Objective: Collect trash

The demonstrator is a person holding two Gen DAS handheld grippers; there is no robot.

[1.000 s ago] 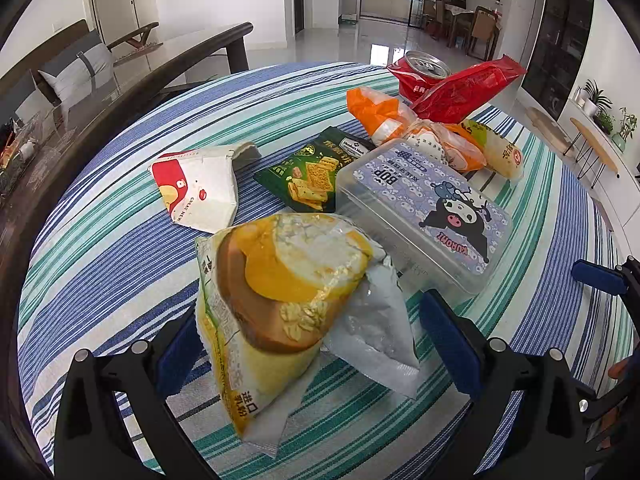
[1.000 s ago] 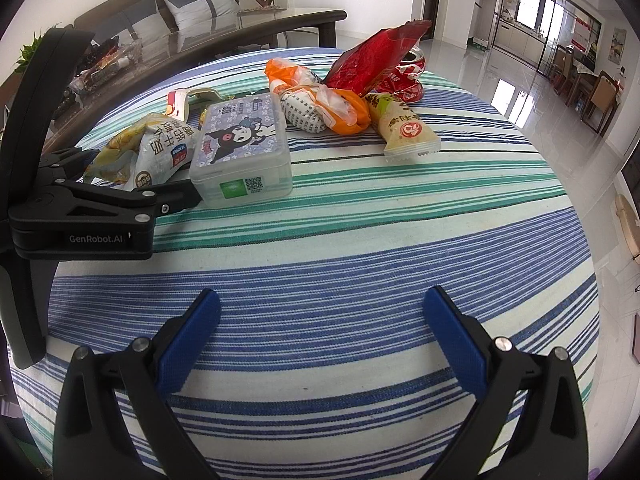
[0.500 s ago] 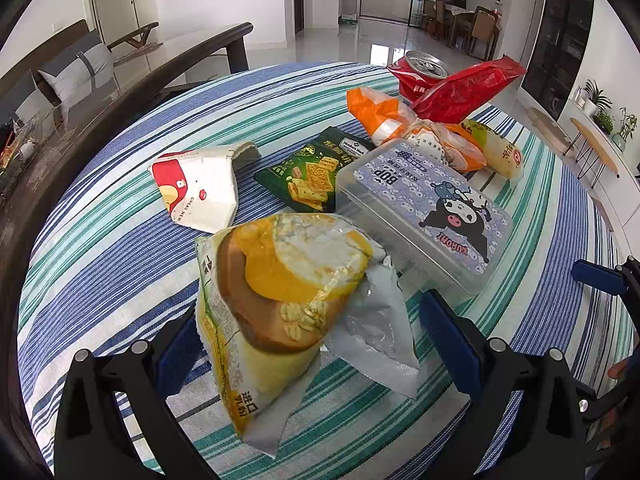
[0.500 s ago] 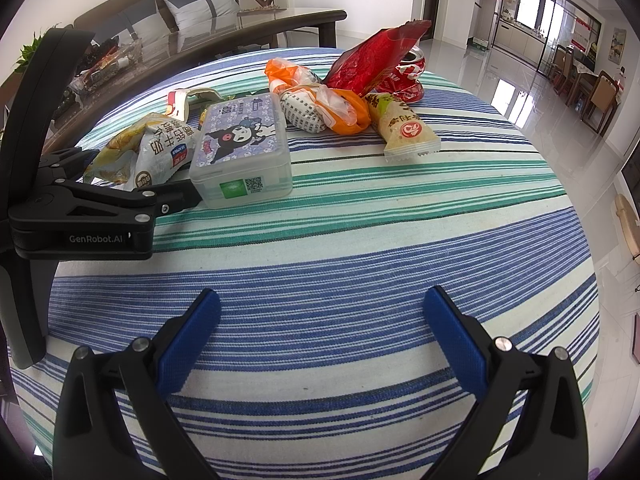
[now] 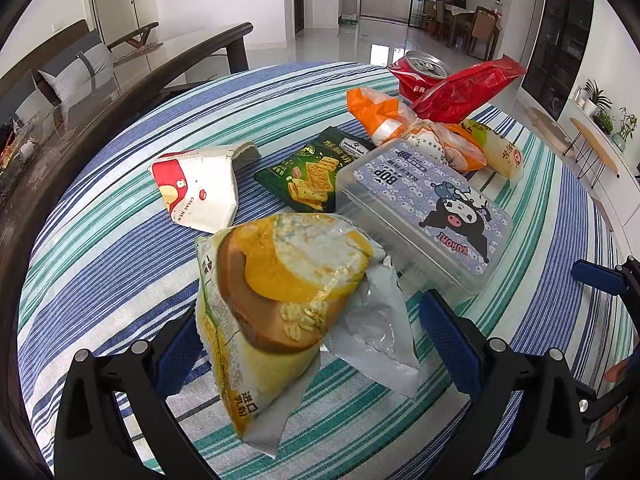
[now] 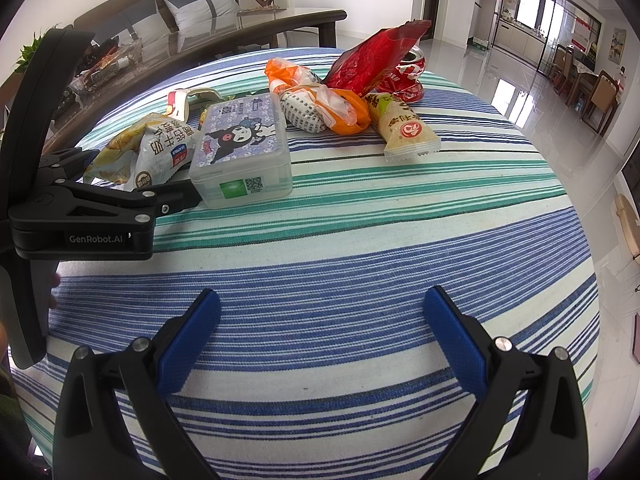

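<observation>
Straddling the yellow bread wrapper (image 5: 280, 292), the left hand-held gripper (image 5: 308, 328) gapes wide, seemingly set to pinch it; contact is unclear. The right hand-held gripper (image 6: 320, 332) hangs wide, empty, over the striped worktop (image 6: 400, 240).

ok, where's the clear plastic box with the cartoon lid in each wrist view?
Left wrist: the clear plastic box with the purple cartoon lid sits right of centre, just beyond the yellow bread wrapper.
Right wrist: the box sits upper left of centre, beside the left gripper.
Shared landmark: the red crushed can at the far end of the pile.
</observation>
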